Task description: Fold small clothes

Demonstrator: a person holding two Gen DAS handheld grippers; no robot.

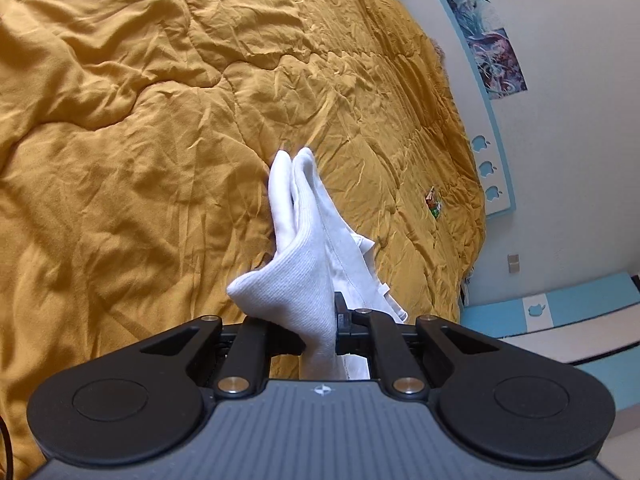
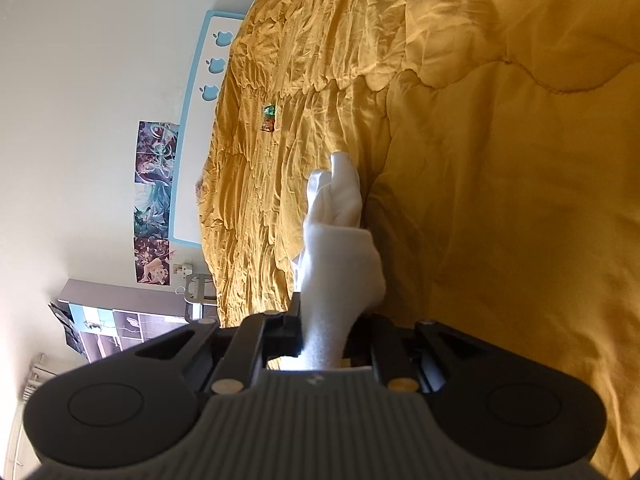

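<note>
We cannot see the fingertips of the left gripper (image 1: 320,336); the white socks (image 1: 308,240) cover them, and the cloth's near end runs out of sight behind the gripper body; the jaws are clamped on that cloth; its long axis runs from 6 toward 12 o'clock over the mustard quilt (image 1: 140,120); the right gripper (image 2: 324,336) likewise pinches the white socks (image 2: 336,264), toes toward 12 o'clock; a small colourful wrapper (image 2: 269,118) lies at 11 o'clock, unreadable.
</note>
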